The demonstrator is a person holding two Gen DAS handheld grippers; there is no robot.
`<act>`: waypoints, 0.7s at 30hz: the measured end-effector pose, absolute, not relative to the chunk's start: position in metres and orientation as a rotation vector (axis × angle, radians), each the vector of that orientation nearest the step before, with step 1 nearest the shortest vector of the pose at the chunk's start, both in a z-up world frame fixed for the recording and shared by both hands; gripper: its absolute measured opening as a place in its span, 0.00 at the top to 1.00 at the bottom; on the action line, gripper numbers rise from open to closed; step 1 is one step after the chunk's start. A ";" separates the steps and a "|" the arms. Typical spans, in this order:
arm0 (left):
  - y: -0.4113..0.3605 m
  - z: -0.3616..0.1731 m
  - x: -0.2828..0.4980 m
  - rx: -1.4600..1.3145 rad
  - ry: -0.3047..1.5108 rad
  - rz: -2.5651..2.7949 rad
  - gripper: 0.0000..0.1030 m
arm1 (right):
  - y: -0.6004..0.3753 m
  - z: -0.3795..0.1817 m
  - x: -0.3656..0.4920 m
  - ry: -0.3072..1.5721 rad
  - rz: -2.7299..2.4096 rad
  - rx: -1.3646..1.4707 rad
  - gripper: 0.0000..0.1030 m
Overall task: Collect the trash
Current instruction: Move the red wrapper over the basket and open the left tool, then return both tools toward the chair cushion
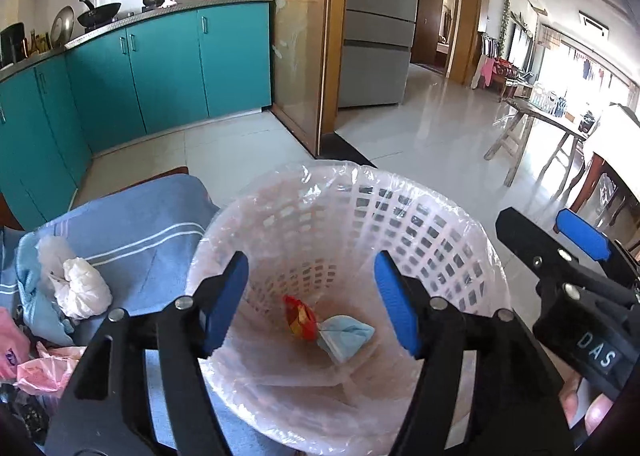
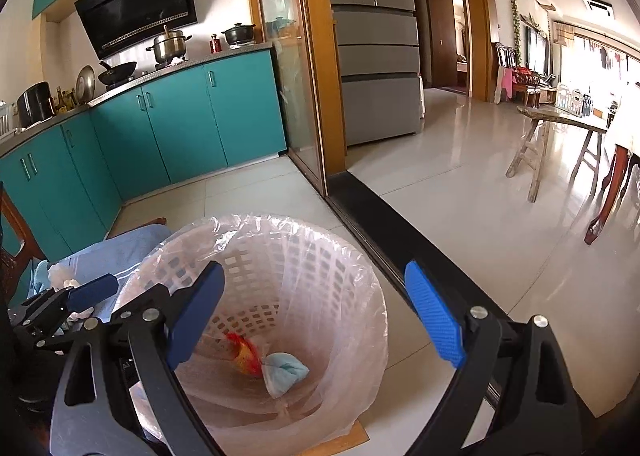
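Note:
A white lattice waste basket (image 1: 404, 216) (image 2: 320, 256) lined with a clear plastic bag stands on the floor. At its bottom lie a red and yellow wrapper (image 1: 298, 316) (image 2: 244, 354) and a crumpled blue face mask (image 1: 346, 336) (image 2: 286, 372). My left gripper (image 1: 312, 302) hangs open over the basket's mouth with nothing between its blue pads. My right gripper (image 2: 316, 324) is open too, above the basket's right rim, empty; it also shows at the right of the left wrist view (image 1: 548, 232). A crumpled white tissue (image 1: 82, 288) lies on a blue cloth to the left.
The blue striped cloth (image 1: 136, 232) covers a chair seat left of the basket, with pink bags (image 1: 44, 370) and other clutter beside it. Teal kitchen cabinets (image 1: 168, 64) lie behind, a sliding-door track (image 2: 400, 232) to the right, a wooden bench (image 2: 560, 140) farther off.

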State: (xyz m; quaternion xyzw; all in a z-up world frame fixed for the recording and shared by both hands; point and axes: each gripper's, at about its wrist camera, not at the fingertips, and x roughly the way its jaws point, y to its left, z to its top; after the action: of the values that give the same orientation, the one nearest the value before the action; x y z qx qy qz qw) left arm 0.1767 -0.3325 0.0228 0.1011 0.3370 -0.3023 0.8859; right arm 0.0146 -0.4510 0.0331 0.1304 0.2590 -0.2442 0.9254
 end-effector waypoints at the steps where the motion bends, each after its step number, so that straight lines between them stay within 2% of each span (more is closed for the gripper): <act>1: -0.330 0.023 0.176 0.216 0.700 -0.626 0.36 | -0.450 0.033 0.015 0.532 -0.500 0.266 0.13; 12: -0.260 0.035 0.170 0.219 0.690 -0.559 0.36 | -0.412 0.043 0.025 0.526 -0.431 0.229 0.13; 18: -0.150 0.055 0.148 0.180 0.656 -0.454 0.35 | -0.336 0.053 0.031 0.519 -0.249 0.192 0.13; 21: -0.087 0.064 0.129 0.175 0.619 -0.372 0.26 | -0.287 0.054 0.034 0.535 -0.133 0.155 0.13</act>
State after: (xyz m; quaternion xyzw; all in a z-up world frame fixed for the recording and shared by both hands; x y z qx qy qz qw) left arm 0.1287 -0.0872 0.0636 0.0857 0.3025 -0.1820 0.9317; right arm 0.0343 -0.2873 0.0541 0.0766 0.2639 -0.0657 0.9593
